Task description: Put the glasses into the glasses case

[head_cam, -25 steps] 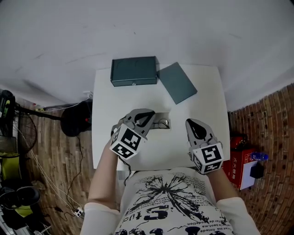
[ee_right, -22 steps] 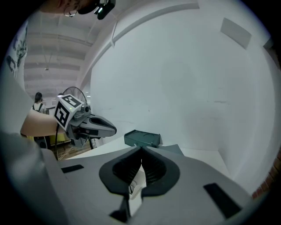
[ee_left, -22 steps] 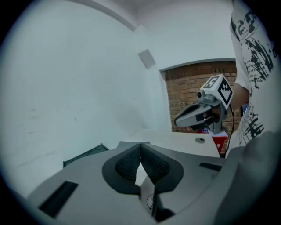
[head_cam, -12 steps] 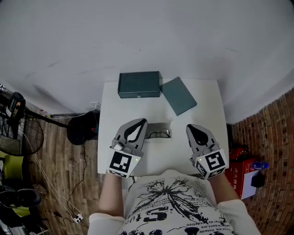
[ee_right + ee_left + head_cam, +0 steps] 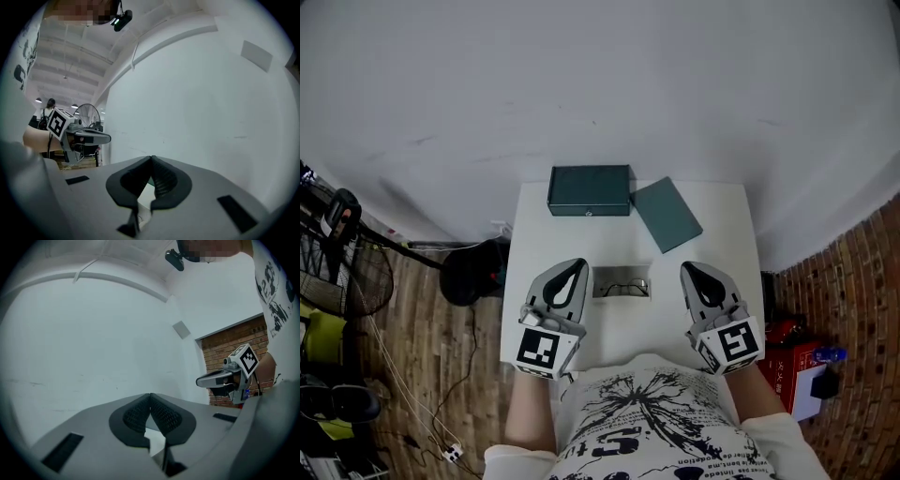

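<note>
Seen from overhead, a person stands at a small white desk (image 5: 722, 225) and holds a pair of tongs in each hand. The glasses (image 5: 624, 287) lie flat on the desk near its front edge, between the two tongs and touching neither. They have a thin dark frame.

The glasses case (image 5: 590, 190), a dark green box, sits at the far edge of the desk, well apart from the glasses, and looks closed. A flat dark green piece (image 5: 667, 215) lies at an angle just beside it on the right.

The left tongs (image 5: 574, 267) hover just left of the glasses. In their own view the ribbed pads (image 5: 137, 414) meet at the tips (image 5: 150, 397) with nothing between them. The right tongs (image 5: 692, 271) hover to the right, a little farther off, and are likewise closed on nothing (image 5: 151, 160).

The glasses are probably very light, with a frame that bends easily and smooth lenses that would slip or scratch. The bridge, or an arm close to its hinge, looks like the safest place to pinch, using gentle pressure. The case likely needs opening first.
</note>
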`<state>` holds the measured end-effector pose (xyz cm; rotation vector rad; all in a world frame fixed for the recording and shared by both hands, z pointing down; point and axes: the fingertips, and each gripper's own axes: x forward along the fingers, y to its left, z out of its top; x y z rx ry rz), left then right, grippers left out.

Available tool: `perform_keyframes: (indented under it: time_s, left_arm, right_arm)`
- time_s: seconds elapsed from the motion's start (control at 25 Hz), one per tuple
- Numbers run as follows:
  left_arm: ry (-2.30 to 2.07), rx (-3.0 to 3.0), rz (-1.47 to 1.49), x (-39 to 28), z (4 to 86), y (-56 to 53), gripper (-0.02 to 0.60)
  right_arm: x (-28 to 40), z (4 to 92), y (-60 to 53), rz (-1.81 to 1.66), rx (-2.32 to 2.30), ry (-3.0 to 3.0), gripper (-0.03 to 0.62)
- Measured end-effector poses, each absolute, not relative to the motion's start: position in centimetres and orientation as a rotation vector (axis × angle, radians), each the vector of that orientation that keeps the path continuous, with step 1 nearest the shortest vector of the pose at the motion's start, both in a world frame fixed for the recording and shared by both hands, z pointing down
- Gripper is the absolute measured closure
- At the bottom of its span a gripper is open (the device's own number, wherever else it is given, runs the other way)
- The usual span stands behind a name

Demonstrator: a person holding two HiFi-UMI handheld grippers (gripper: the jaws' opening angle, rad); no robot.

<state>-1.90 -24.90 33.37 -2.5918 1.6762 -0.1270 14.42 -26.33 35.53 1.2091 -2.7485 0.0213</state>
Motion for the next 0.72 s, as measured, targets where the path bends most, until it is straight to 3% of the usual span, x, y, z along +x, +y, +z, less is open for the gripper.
perform_keyframes:
  time_s: [0.72]
  left_arm:
    - [1.682, -2.621, -0.287, -0.1, 34.4, -24.9, 0.568]
  right_arm:
    - [16.0, 35.8, -26.8, -0.006, 1.177, -2.760, 0.580]
